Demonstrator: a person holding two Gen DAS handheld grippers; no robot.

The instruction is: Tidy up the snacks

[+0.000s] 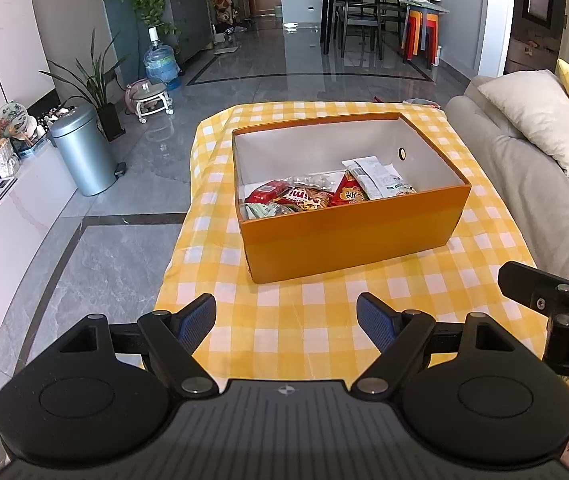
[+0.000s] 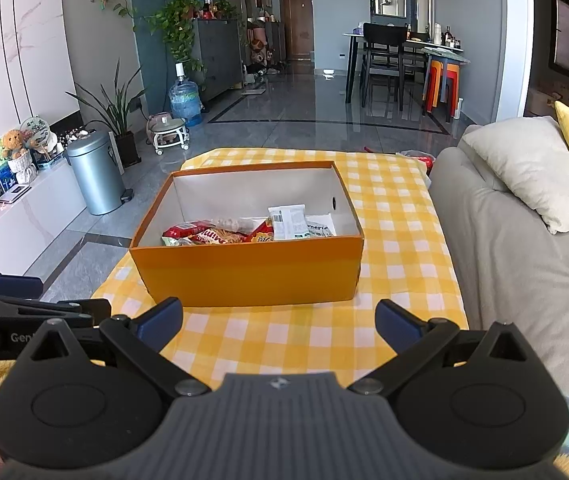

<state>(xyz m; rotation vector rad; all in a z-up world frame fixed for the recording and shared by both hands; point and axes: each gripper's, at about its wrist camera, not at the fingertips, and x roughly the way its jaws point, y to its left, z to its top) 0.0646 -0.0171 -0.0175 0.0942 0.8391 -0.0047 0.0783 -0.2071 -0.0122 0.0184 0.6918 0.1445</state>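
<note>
Left gripper (image 1: 286, 316), right gripper (image 2: 278, 320) both spread, empty; orange box (image 1: 348, 236) long axis crosswise, snacks (image 1: 324, 192) inside.

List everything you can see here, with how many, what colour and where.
box: one, orange outside, white inside, open, on the tablecloth
snack packets: several, red, white and green, piled at the box's near side; exact count unclear
tablecloth: one, yellow and white check, over the table
sofa: one, grey, right of the table
cushions: one grey, one yellow, on the sofa
bin: one, silver, on the floor at left
water bottle: one, blue, by the far left wall
dining table and chairs: dark, far right
stools: stacked, orange and red, beside them
left tongs: open, empty
right tongs: open, empty
</note>
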